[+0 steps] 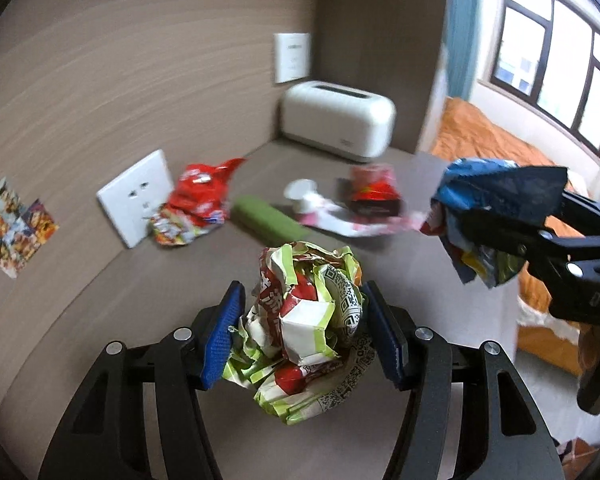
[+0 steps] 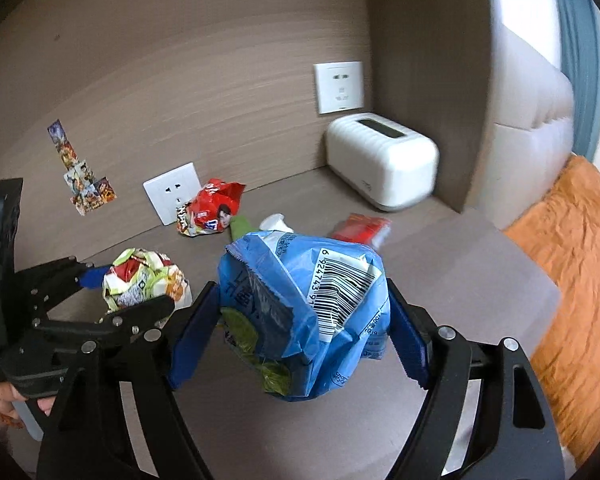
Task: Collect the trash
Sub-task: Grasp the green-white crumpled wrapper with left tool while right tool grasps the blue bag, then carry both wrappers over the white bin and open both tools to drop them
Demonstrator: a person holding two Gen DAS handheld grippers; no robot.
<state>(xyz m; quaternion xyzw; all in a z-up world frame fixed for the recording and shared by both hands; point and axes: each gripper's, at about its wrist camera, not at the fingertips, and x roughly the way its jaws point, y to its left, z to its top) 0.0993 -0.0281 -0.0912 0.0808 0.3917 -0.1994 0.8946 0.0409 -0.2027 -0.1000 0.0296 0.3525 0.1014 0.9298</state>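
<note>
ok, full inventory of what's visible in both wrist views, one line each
crumpled wrapper: 1, green, white and red, held in left gripper
snack bag: 1, blue with barcode, held in right gripper
red snack bag: 1, red, on the surface against the lower wall socket
green item: 1, green, oblong, lying on the surface right of the red snack bag
white cup: 1, white, on its side behind the green item
red packet: 1, red, blurred, in front of the white box
white box: 1, white, slot on top, back corner
wall sockets: 2, white, back wall
stickers: several, multicoloured, wall left
bedding: orange, far right
left gripper: 1, black, blue pads
right gripper: 1, black, blue pads
</note>
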